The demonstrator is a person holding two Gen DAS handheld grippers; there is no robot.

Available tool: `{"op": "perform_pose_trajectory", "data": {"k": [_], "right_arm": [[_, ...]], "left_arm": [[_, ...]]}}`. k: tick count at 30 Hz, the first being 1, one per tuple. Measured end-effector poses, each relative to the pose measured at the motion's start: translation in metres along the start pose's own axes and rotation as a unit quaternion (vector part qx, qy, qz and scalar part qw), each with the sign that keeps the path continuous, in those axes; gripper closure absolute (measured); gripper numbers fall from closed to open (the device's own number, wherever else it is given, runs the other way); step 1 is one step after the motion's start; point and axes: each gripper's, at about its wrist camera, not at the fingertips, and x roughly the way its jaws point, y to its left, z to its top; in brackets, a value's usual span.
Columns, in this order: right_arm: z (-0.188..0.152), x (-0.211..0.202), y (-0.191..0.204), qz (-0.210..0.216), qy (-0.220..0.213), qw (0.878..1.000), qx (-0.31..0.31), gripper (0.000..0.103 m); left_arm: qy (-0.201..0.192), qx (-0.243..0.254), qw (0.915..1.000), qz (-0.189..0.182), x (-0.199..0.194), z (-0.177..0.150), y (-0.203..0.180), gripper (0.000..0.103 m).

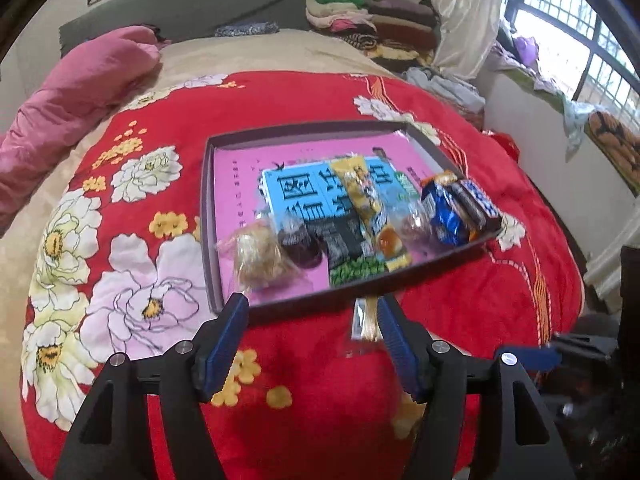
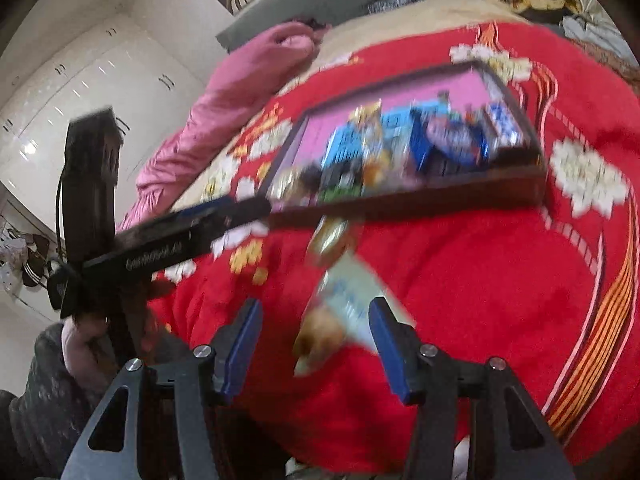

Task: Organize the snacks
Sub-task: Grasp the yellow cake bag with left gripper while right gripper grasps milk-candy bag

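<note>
A shallow dark box with a pink printed bottom lies on the red flowered blanket. It holds several wrapped snacks: a yellow bar, a blue packet, a pale cookie and a dark one. My left gripper is open just in front of the box's near wall; a gold-striped clear packet lies on the blanket by its right finger. In the blurred right wrist view the box sits ahead. My right gripper is open around a white-and-blue snack packet on the blanket. The gold packet lies beyond it.
A pink quilt lies along the bed's left side. Folded clothes are piled at the head of the bed. A window and a cluttered sill are at the right. The left gripper's body crosses the right wrist view at the left.
</note>
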Motion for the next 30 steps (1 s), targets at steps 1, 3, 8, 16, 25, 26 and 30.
{"op": "perform_pose_trajectory", "data": {"k": [1,3,8,16,25,26,30], "right_arm": [[-0.004,0.002,0.002,-0.005,0.007,1.0,0.001,0.048],[-0.012,0.007,0.007,-0.008,0.023,1.0,0.006,0.048],[-0.023,0.023,0.006,-0.011,0.051,0.998,0.047,0.048],[-0.012,0.053,0.0,-0.059,0.057,0.994,0.073,0.048],[-0.004,0.082,0.012,-0.097,0.052,0.994,0.013,0.048],[-0.004,0.084,0.013,-0.106,0.05,0.993,-0.003,0.052],[-0.004,0.08,0.013,-0.118,0.043,0.992,-0.03,0.063]], "left_arm": [[0.002,0.001,1.0,0.0,0.0,-0.002,0.0,0.035],[0.006,0.001,1.0,-0.004,-0.002,-0.007,0.002,0.035],[0.007,-0.009,0.9999,-0.008,-0.006,-0.013,0.01,0.034],[0.011,-0.009,0.9999,-0.009,-0.006,-0.018,0.012,0.034],[0.024,-0.01,0.9996,-0.011,0.004,-0.023,0.01,0.034],[0.026,-0.009,0.9996,-0.009,0.005,-0.023,0.009,0.034],[0.036,-0.011,0.9992,-0.014,0.012,-0.025,0.005,0.034]]}}
